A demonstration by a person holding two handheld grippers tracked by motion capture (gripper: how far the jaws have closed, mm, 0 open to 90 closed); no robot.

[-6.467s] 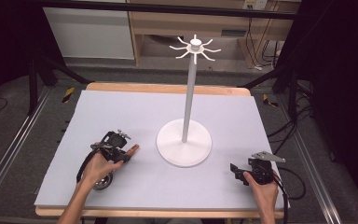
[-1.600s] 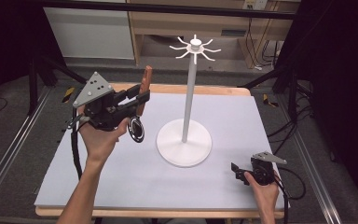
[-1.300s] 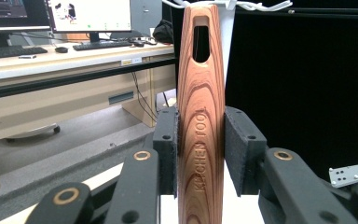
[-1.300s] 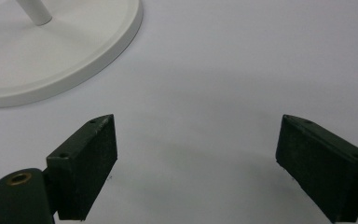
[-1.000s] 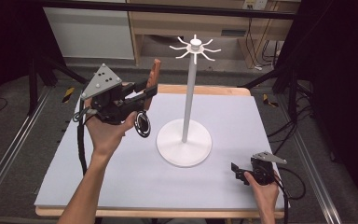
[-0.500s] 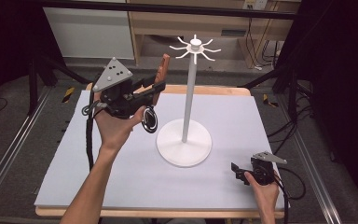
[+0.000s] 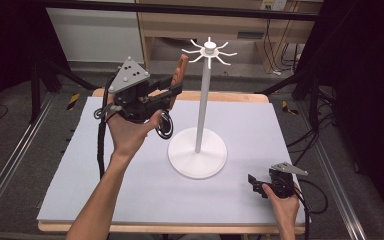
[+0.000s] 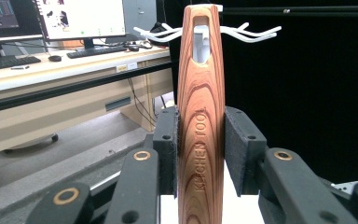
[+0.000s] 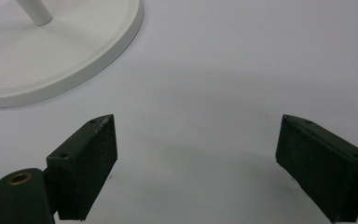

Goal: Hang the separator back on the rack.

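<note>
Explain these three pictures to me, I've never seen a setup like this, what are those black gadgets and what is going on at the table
No robot here: a person holds a hand-operated clamp tool, called a gripper, in each hand. The high view looks down from above the person's side of the pale grey table mat. The other two pictures come from small cameras riding on each gripper, looking along its two black jaws.

On the mat stands a tall white rack with a round base and hooked arms on top.

The left gripper, raised off the table, is shut on a slim wooden utensil handle with a hanging slot, engraved "KITCHEN TOOL". The handle's top is up near the rack's hooks.

The right gripper sits low by the mat's near right corner, jaws wide apart and holding nothing.
</note>
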